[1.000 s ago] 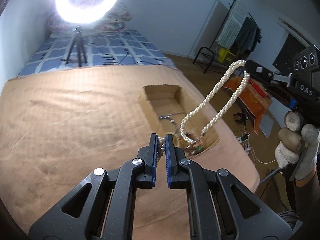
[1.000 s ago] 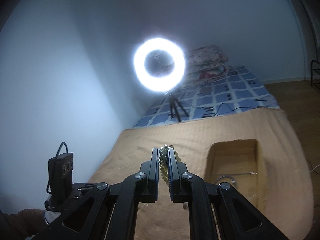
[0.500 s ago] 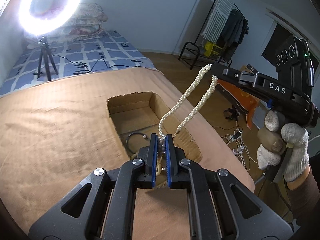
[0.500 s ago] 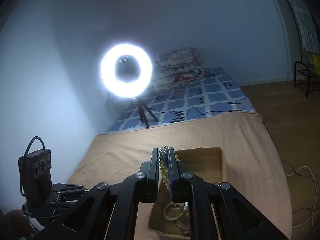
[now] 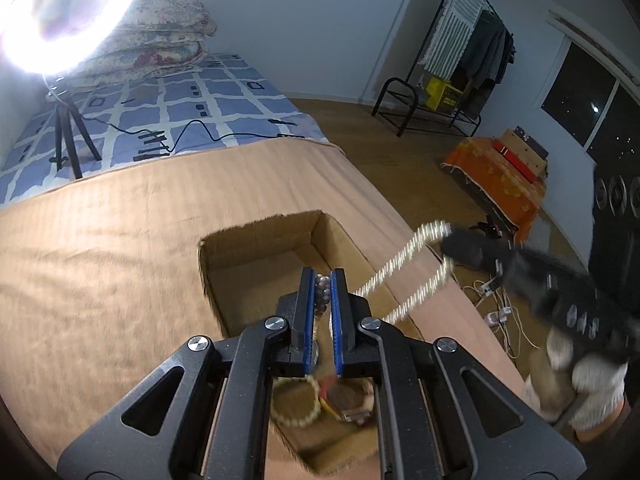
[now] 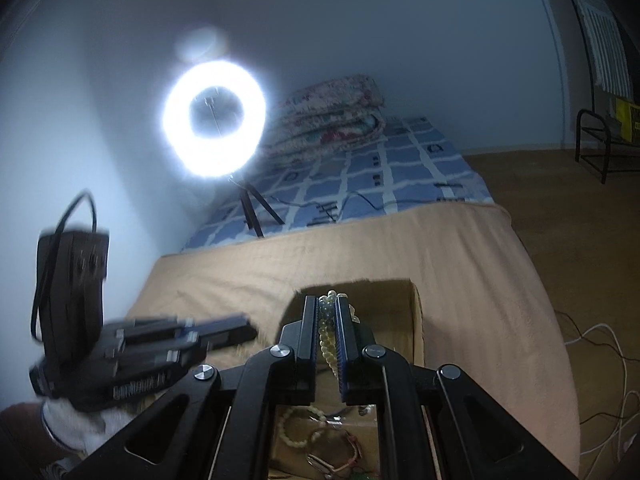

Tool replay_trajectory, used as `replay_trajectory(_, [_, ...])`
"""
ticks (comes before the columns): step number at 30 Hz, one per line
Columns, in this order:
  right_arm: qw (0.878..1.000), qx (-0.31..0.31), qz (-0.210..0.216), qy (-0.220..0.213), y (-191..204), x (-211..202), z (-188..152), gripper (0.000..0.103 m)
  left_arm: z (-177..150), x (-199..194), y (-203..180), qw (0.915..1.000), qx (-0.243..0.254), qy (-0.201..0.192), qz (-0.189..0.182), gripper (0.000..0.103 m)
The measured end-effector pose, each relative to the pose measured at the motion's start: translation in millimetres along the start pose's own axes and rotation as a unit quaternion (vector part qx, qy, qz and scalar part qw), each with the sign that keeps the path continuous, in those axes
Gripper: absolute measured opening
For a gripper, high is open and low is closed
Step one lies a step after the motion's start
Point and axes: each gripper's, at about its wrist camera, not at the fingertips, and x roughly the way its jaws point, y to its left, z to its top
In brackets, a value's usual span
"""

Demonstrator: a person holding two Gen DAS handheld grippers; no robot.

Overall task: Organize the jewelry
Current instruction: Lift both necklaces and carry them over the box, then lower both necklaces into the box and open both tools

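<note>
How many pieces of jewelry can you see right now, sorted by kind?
Twisted pearl necklace, held between both grippers: 1
Pale bead bracelets in the cardboard box: 2
Red-and-brown bracelet in the box: 1
Total: 4, though blur and the grippers may hide more.

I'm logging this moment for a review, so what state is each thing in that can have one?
Left tool: shut on the twisted white pearl necklace.
Right tool: shut on the same necklace.
Twisted white pearl necklace: held at both ends, strung between the tools over the box.
Open brown cardboard box: open, with bracelets inside.
White ring light on a tripod: switched on.
</note>
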Motion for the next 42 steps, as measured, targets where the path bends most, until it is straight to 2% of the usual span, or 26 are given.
replay_trajectory(7, [1.000, 0.008, -0.004, 0.020, -14.3, 9.1, -22.1, 0.005, 11.0, 40.6, 6.8, 0.9996, 0.001, 0.026, 0.015, 0.005])
replay_trajectory(20, [0.998, 0.005, -0.014, 0.053, -23.5, 17.5, -54.5, 0.005, 3.3, 94.1, 17.5, 0.9952, 0.010, 0.071, 0.067, 0.005])
replay_trajectory(31, [0.997, 0.007, -0.018, 0.074, -23.5, 23.1, -70.8, 0.005, -3.0, 107.9, 28.6, 0.9925, 0.000, 0.091, 0.081, 0.005])
replay_trajectory(37, [0.997, 0.005, -0.019, 0.077, -23.4, 22.7, -73.0, 0.006, -1.5, 105.0, 29.0, 0.9928, -0.002, 0.088, 0.081, 0.005])
replay_trajectory(41, [0.997, 0.006, -0.022, 0.074, -21.2, 20.4, -72.6, 0.012, -0.8, 100.5, 27.9, 0.9930, -0.003, 0.085, 0.081, 0.005])
replay_trajectory(42, [0.997, 0.006, -0.022, 0.074, -20.7, 19.3, -72.0, 0.017, -0.6, 98.8, 27.5, 0.9932, -0.003, 0.084, 0.080, 0.005])
